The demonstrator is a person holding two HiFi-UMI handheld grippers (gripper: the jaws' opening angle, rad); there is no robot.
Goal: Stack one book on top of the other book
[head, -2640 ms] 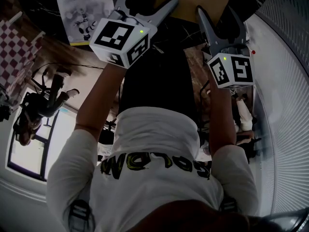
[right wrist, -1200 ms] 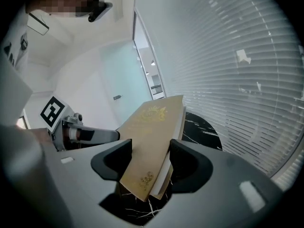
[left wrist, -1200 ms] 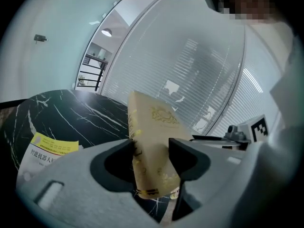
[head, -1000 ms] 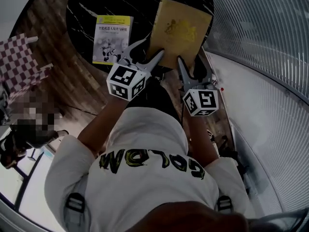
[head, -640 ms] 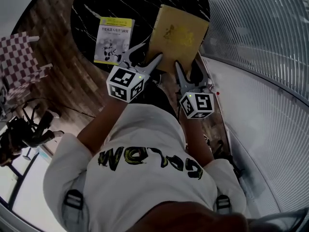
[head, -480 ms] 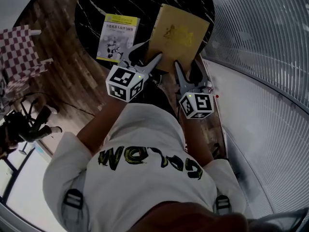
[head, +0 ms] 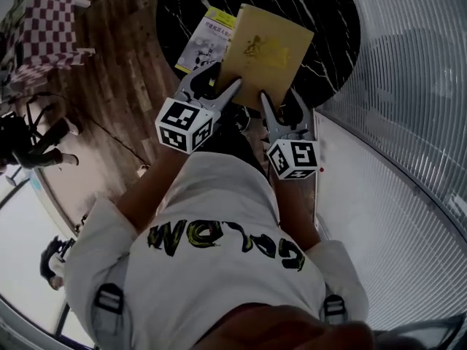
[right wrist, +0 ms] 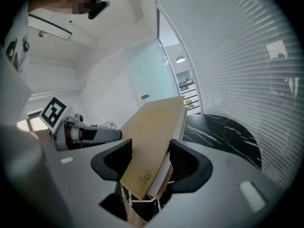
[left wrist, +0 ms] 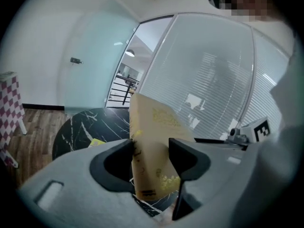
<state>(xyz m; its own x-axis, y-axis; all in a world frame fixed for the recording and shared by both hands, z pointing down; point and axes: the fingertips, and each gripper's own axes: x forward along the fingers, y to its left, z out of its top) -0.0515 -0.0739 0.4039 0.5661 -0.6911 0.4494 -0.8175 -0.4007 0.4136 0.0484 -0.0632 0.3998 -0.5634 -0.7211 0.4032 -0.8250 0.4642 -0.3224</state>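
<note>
Round black marble-veined table (head: 328, 20) on wooden floor (head: 117, 79). Red-and-white checkered piece (head: 44, 28) well apart, upper left. Curved white slatted wall (head: 408, 137) runs along the right

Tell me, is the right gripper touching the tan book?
Touching. The right gripper view shows the right gripper closed on the tan book, with one jaw pressed against each cover.

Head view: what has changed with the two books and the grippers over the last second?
The tan book, carried by both grippers, moved left toward the white book: a strip of table parted them before, now it overlaps that book's right edge in the picture. Nothing taken or let go: left gripper and right gripper stay shut on its near edge. The white book lies unmoved on the table.
</note>
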